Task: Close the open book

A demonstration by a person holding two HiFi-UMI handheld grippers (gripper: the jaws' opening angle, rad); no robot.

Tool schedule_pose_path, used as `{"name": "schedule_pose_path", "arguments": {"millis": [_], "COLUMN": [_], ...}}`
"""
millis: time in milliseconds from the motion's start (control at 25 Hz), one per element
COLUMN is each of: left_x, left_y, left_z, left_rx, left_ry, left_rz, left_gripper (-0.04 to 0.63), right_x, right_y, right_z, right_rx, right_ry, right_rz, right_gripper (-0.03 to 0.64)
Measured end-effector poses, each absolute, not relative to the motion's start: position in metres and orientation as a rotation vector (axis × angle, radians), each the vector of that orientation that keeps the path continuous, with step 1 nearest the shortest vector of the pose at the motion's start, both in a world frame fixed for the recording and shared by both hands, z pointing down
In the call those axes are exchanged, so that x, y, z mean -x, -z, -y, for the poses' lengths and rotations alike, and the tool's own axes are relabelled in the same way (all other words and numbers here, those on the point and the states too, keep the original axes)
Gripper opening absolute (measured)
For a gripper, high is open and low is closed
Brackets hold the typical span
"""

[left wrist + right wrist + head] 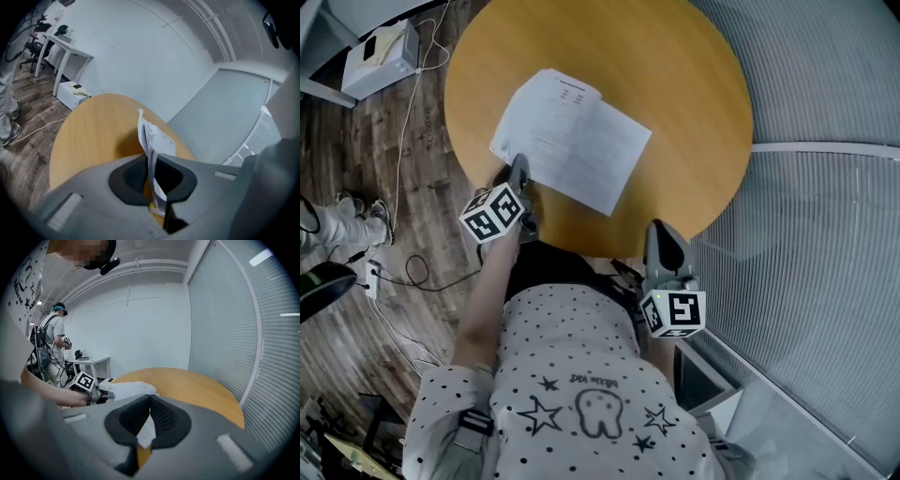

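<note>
Lying open in the upper centre of the head view, the book (572, 141) rests on the round wooden desk (684, 84). The left gripper (517, 167) has its fingers pinched on pages at the book's lower-left corner. The right gripper (656, 230), fingers closed together and empty, hangs at the desk's lower edge, apart from the book.

In view I list: 1 round wooden table (694, 112); 1 white box (380, 58) on the plank floor (337, 141), near the table; white cables (403, 127) trailing across that floor; 1 white desk (70, 47); slatted blinds (825, 234) at right.
</note>
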State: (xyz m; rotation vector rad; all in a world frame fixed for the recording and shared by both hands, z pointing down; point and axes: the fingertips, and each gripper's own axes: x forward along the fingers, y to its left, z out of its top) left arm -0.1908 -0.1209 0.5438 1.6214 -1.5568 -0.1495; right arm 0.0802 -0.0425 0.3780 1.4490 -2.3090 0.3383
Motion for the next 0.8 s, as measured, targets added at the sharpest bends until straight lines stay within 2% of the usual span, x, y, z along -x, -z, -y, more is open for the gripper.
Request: {"name": "schedule_pose_path", "arguments": {"millis": [800], "left_x": [0.167], "left_y": [-0.501], "left_z": [0.118], "left_rx": [-1.941], "left_ry": [-0.044], "left_rz": [1.545], "left_gripper": [0.029], "right_x": [-0.093], "right_y": [-0.38], "right_z": [0.035], "right_rx": [-1.667], "right_ry": [-0.383], "right_rz": [2.244], "right_gripper": [0.005]}}
